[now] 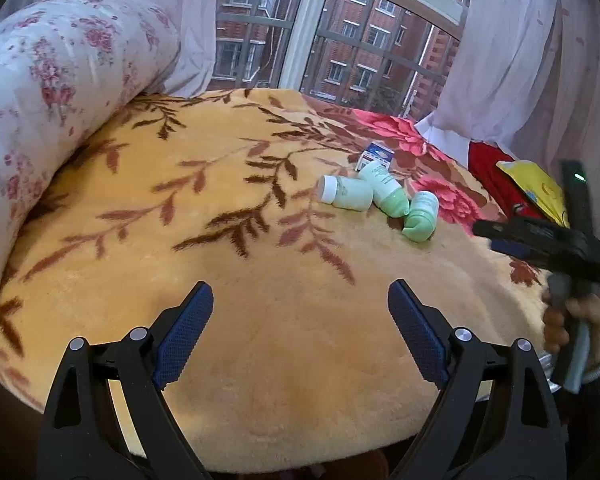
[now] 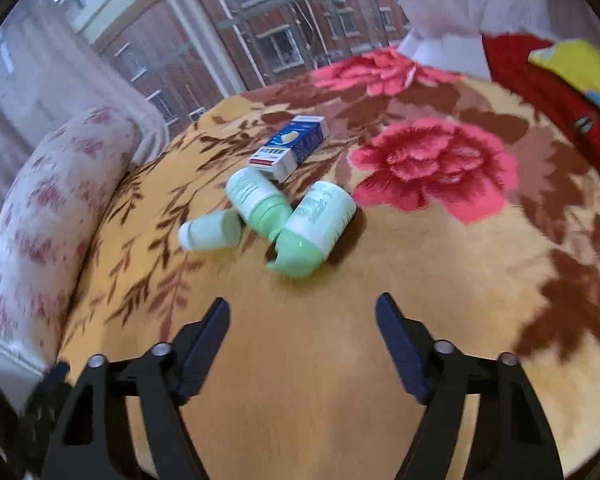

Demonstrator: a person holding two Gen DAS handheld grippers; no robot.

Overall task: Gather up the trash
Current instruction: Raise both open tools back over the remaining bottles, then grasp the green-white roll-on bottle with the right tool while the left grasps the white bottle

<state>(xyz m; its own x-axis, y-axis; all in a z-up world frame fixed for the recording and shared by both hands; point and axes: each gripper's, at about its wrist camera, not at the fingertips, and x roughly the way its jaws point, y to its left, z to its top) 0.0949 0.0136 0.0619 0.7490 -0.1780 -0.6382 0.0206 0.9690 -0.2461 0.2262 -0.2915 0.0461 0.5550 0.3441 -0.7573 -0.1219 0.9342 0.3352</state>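
Note:
Three pale green bottles lie on their sides on the yellow floral blanket: a small white-capped one, a middle one and a pump-top one. A blue and white carton lies just behind them. My left gripper is open and empty, well short of the bottles. My right gripper is open and empty, a little in front of the pump-top bottle. The right gripper also shows at the right edge of the left wrist view.
A rolled floral quilt lies along the left side of the bed. A red cloth with a yellow packet on it lies at the right. Curtains and a window stand behind.

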